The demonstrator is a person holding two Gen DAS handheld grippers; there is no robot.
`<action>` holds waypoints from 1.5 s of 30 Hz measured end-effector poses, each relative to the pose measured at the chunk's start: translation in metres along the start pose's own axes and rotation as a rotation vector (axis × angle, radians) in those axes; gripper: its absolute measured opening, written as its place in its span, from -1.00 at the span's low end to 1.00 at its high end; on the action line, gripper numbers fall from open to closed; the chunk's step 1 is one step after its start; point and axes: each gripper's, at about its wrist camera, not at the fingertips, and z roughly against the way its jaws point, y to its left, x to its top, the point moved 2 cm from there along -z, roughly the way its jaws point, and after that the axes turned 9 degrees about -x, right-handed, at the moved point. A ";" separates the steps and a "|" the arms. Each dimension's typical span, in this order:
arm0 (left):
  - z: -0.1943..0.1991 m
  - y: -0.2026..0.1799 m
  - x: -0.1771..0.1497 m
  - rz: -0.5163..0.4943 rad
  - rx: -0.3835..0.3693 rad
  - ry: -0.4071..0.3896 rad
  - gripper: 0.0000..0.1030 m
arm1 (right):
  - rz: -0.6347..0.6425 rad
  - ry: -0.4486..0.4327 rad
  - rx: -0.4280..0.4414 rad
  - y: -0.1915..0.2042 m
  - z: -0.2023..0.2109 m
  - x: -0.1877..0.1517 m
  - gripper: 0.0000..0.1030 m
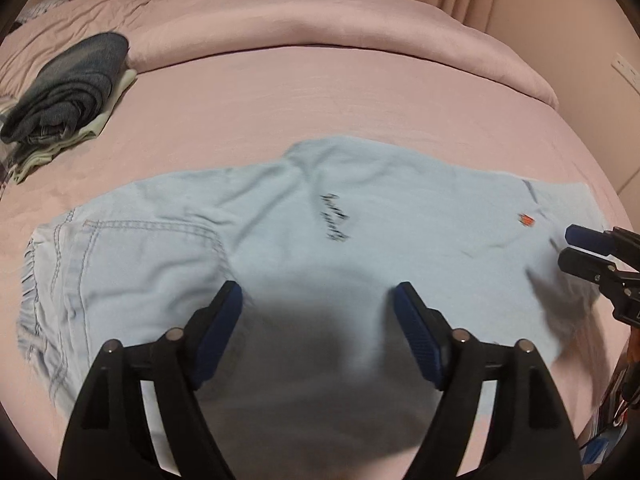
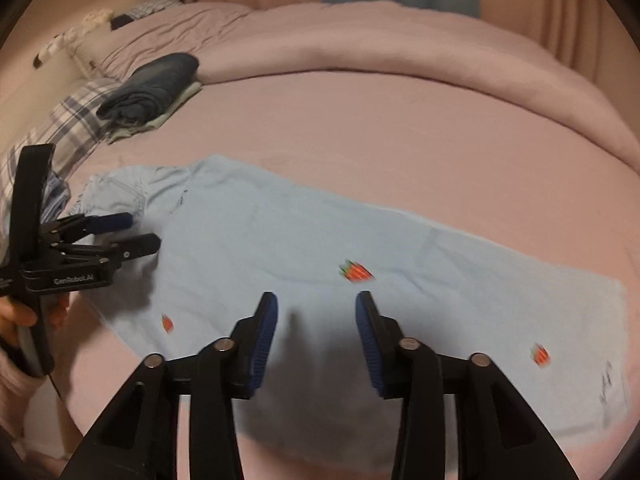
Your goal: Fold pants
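**Pale blue pants spread flat on pink bed, both grippers open above them**

Pale blue pants (image 1: 320, 248) laid lengthwise across the pink bed sheet (image 1: 360, 92), waistband and stitched pocket at the left end, leg hems at the right. Folded once already, one leg on the other. Black scribbled lettering near mid-thigh; small orange-red printed marks (image 2: 356, 272) scattered over the legs, 3 of them showing in the right wrist view.

Left gripper (image 1: 318, 304) hanging over the seat and thigh area, jaws spread wide, blue pads facing each other, nothing between them, dark shadow thrown on the cloth underneath. Seen from the right wrist view (image 2: 142, 232), held in a hand (image 2: 24, 320), fingers pointing in over the waist end.

Right gripper (image 2: 316, 316) above the lower legs, jaws likewise apart and empty. In the left wrist view (image 1: 570, 248), tips reaching in at the hem end, near the fabric; contact with it impossible to tell.

Stack of folded dark clothes (image 1: 68, 88) on a pale garment near the far left of the bed, well apart from the pants. Rolled pink duvet (image 1: 340, 28) along the far edge. Plaid pillow (image 2: 76, 120) just beside the stack.
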 end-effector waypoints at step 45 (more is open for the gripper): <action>-0.007 -0.058 -0.034 -0.008 0.036 0.099 0.70 | -0.167 -0.027 -0.044 -0.067 0.025 -0.068 0.05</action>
